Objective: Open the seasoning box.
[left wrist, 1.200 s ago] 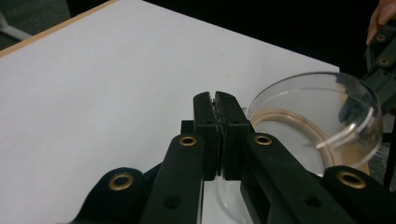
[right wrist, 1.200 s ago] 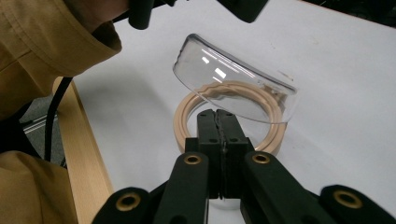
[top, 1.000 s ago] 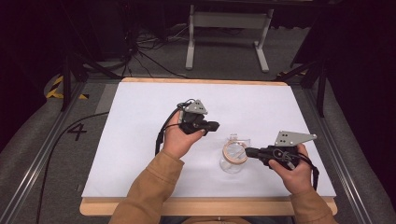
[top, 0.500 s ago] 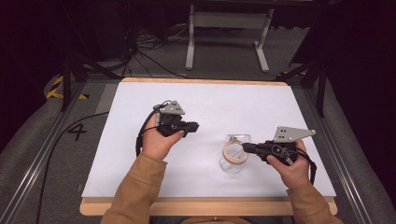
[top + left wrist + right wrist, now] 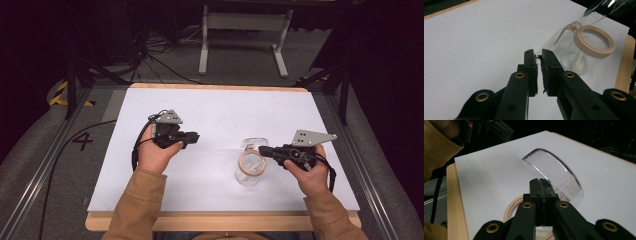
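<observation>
A clear glass jar [image 5: 248, 172] with a beige ring [image 5: 251, 162] at its mouth stands right of centre on the white table [image 5: 215, 107]. Its clear domed lid [image 5: 255, 143] is hinged up and back. My right gripper [image 5: 262, 149] is shut on the lid's edge [image 5: 554, 170], with the beige ring [image 5: 511, 211] just below its jaws. My left gripper [image 5: 196, 137] hovers left of the jar and points at it. Its jaws [image 5: 538, 53] have just been opening and stand a narrow gap apart with nothing between them. The jar [image 5: 584, 57] is ahead of them to the right.
The table's wooden edge [image 5: 210, 222] runs along the near side. Beyond the far edge, a white metal stand [image 5: 240, 20] and loose cables [image 5: 150, 55] sit on the dark floor. A black cable [image 5: 65, 150] trails off the table's left.
My left hand has drawn away from the jar to the left across the table. The right hand has stayed at the lid.
</observation>
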Available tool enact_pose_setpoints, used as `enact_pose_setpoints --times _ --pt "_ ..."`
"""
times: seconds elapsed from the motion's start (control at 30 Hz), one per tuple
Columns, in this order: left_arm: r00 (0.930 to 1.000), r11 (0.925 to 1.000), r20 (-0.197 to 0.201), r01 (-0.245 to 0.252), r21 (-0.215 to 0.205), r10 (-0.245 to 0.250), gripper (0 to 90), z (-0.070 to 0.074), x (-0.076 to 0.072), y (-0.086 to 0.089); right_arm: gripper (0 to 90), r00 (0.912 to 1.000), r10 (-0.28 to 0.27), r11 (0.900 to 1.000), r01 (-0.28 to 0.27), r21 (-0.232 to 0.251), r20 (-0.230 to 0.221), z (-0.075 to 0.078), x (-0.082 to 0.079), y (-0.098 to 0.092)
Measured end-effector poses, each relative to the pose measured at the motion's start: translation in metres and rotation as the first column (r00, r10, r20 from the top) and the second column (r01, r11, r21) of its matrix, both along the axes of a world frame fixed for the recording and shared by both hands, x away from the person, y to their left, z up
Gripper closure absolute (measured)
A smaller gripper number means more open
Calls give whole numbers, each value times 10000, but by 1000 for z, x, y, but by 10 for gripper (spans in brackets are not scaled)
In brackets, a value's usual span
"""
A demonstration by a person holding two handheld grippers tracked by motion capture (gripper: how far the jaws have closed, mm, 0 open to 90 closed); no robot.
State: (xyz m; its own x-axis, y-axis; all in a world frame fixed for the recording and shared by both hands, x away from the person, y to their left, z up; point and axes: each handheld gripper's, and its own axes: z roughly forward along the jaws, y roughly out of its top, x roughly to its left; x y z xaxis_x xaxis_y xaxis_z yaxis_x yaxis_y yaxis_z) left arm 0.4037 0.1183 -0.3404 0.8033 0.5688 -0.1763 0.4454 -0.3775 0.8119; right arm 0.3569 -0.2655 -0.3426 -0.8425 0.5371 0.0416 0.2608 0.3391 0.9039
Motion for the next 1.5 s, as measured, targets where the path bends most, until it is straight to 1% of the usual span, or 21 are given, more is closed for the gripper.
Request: enact_pose_setpoints --times 0.07,0.1,0.2,0.3,0.4,0.47,0.5,0.53,0.57,0.63,0.7,0.8,0.87,0.97,1.07,1.13,1.2,1.27,1.37,1.43,1.5 --pt "10000 9999 -8 -70 102 70 819 -2 -3 4 900 10000 33 9999 -34 100 60 1 5 -1" --pt "9998 9999 -96 -152 56 152 817 -4 -4 5 900 10000 21 9999 -22 108 34 1 6 -2" --pt "9997 9997 -138 -211 156 213 813 -6 -6 11 900 10000 -57 9999 57 102 37 0 12 -4" --pt "9991 9993 -253 -341 163 345 811 -8 -9 16 900 9999 -118 9998 118 138 -7 -1 17 -5" --pt "9988 9989 -197 -438 169 441 810 -10 -11 21 900 9998 -191 9997 189 180 89 1 21 -7" --pt "9979 9984 -335 -550 135 554 809 -11 -14 26 900 9996 -248 9993 245 276 100 3 24 -9" --pt "9978 9981 -274 -592 171 597 806 -11 -15 28 900 9995 -295 9991 291 304 107 3 26 -10" --pt "9969 9975 -351 -694 136 698 805 -11 -17 31 900 9995 -306 9991 303 310 102 3 27 -11" --pt "9972 9975 -259 -696 133 699 805 -12 -17 33 900 9993 -360 9989 357 313 98 3 30 -11" --pt "9954 9960 -355 -883 95 886 805 -12 -21 37 900 9989 -463 9986 462 274 53 2 34 -12" --pt "9953 9957 -326 -912 146 916 805 -12 -22 41 900 9986 -520 9983 520 262 -26 0 38 -13" --pt "9936 9943 -367 -1064 97 1067 805 -13 -25 44 900 9988 -465 9983 469 334 -136 -2 42 -12" --pt "9932 9938 -367 -1105 88 1107 804 -13 -26 46 900 9988 -469 9985 473 286 -137 -1 42 -11" --pt "9934 9939 -354 -1086 201 1093 799 -13 -26 47 900 9994 -335 9987 333 375 27 4 40 -9" --pt "9926 9935 -425 -1134 90 1137 787 -14 -26 47 900 9996 -269 9991 265 331 118 8 38 -9" --pt "9930 9937 -363 -1119 75 1121 764 -14 -26 48 900 9993 -310 9993 306 228 192 11 36 -11" --pt "9915 9926 -468 -1213 -21 1210 731 -14 -27 49 900 9985 -469 9988 465 147 278 13 35 -14" --pt "9920 9931 -482 -1170 -92 1164 698 -14 -26 50 897 9978 -603 9981 600 119 285 16 34 -18" --pt "9920 9929 -444 -1186 -7 1184 672 -14 -25 51 892 9949 -935 9956 930 150 384 19 34 -27" --pt "9913 9922 -424 -1243 31 1243 663 -15 -24 52 866 9889 -1385 9903 1389 -43 540 22 34 -36" --pt "9903 9913 -442 -1313 94 1316 651 -15 -24 53 858 9851 -1656 9859 1665 -162 475 23 35 -43"
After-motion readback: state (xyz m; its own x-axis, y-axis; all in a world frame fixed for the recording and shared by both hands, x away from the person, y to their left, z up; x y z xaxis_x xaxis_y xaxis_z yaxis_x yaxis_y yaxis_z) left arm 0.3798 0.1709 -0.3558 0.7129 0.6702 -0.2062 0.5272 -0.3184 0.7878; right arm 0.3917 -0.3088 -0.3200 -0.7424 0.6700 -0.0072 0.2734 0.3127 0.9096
